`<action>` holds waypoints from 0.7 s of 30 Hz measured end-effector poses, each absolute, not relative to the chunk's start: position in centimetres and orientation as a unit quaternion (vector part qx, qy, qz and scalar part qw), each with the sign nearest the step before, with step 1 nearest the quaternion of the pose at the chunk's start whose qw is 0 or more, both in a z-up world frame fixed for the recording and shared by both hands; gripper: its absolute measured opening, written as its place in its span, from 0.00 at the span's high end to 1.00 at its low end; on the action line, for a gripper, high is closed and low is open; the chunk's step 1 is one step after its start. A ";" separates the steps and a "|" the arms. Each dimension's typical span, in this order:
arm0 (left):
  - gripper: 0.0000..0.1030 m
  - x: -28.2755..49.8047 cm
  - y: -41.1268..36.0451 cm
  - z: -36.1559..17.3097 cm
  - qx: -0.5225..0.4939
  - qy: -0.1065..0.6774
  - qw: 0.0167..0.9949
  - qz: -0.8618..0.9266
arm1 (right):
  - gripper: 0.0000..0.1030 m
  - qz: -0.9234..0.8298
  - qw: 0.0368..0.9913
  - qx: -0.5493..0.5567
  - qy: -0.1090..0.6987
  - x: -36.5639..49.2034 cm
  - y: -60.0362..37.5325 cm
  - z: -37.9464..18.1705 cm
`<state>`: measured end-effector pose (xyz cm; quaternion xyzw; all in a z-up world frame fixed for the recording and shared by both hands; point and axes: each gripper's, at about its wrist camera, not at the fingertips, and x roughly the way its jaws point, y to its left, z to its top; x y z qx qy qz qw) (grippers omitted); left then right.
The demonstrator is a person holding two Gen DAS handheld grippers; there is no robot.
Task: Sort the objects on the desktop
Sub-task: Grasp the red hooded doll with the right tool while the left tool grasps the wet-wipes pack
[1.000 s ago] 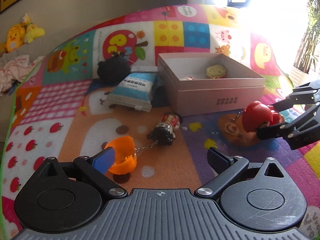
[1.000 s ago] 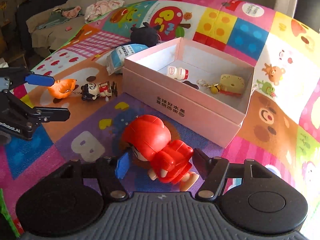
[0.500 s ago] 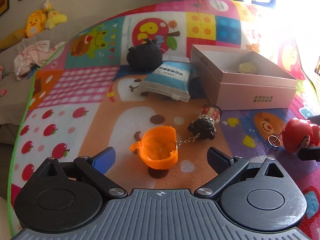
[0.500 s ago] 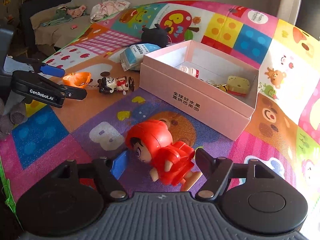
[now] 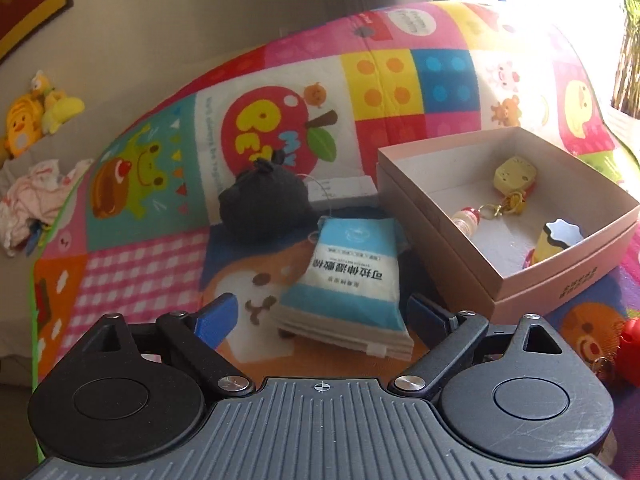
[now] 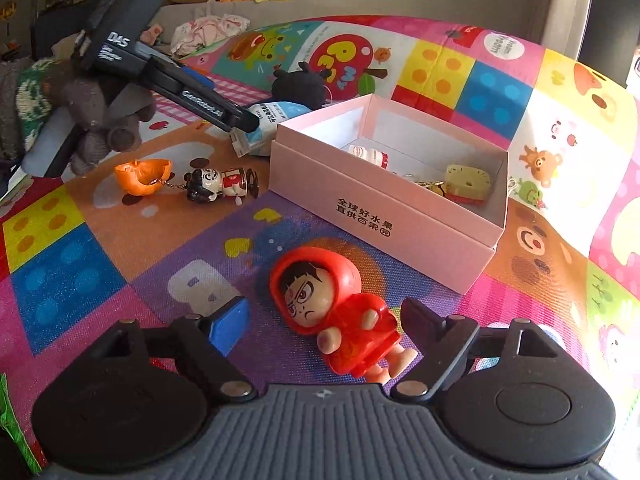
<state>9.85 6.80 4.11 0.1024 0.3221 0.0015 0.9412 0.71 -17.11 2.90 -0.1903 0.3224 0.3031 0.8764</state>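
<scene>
My left gripper (image 5: pixel 322 316) hovers low over a blue-and-white packet (image 5: pixel 348 276), which lies between its fingertips. The jaws are closing, and the pads show no press on it. In the right wrist view that left gripper (image 6: pixel 228 100) reaches in from the upper left, over the packet (image 6: pixel 276 114). My right gripper (image 6: pixel 324 324) is opening around a red hooded figure (image 6: pixel 332 316), which lies face up on the mat, free of both pads. An open pink box (image 6: pixel 360 208) (image 5: pixel 560 284) holds a small bottle (image 5: pixel 466 218), a yellow cheese keychain (image 5: pixel 514 174) and a yellow cup-shaped toy (image 5: pixel 556 240).
An orange shell (image 6: pixel 142 176) is chained to a small black-and-red figure (image 6: pixel 218 184) on the mat, left of the box. A black plush (image 5: pixel 264 204) sits behind the packet. A gloved hand (image 6: pixel 92 120) holds the left gripper. Soft toys and clothes lie beyond the mat.
The left gripper swung away from the orange shell keychain and now stands over the packet. The right jaws widened off the red figure, which settled on the mat.
</scene>
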 end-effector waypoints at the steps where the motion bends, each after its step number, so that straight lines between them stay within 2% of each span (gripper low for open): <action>1: 0.08 11.0 6.4 3.8 0.113 0.328 0.938 0.000 | 0.19 0.303 0.876 -0.191 0.322 0.9 -17.0 2.9; 4: 0.12 13.6 5.7 2.4 0.135 0.349 0.927 -0.003 | 0.19 0.304 0.874 -0.194 0.326 1.5 -16.7 2.7; 6: 0.20 14.5 5.7 1.9 0.128 0.358 0.925 -0.004 | 0.19 0.309 0.869 -0.200 0.330 1.8 -16.4 2.5; 7: 0.28 14.7 5.8 1.7 0.127 0.362 0.923 -0.005 | 0.20 0.312 0.867 -0.203 0.331 1.9 -16.3 2.3; 8: 0.30 14.7 5.8 1.6 0.128 0.361 0.924 -0.004 | 0.21 0.315 0.865 -0.205 0.333 2.0 -16.2 2.2; 12: 0.39 13.2 6.0 1.9 0.134 0.348 0.928 0.004 | 0.23 0.315 0.865 -0.204 0.332 2.1 -16.0 1.9; 18: 0.48 7.1 8.0 5.1 0.072 0.313 0.947 0.008 | 0.23 0.308 0.869 -0.186 0.340 2.0 -16.6 1.1; 19: 0.53 5.8 8.1 5.6 0.067 0.307 0.949 0.009 | 0.23 0.309 0.869 -0.184 0.340 1.9 -16.7 1.1; 20: 0.68 4.6 8.2 6.1 0.060 0.302 0.951 0.007 | 0.23 0.308 0.869 -0.184 0.340 1.9 -16.7 1.1; 21: 0.72 3.4 8.2 6.6 0.051 0.299 0.953 0.001 | 0.23 0.307 0.870 -0.185 0.339 1.8 -16.8 1.2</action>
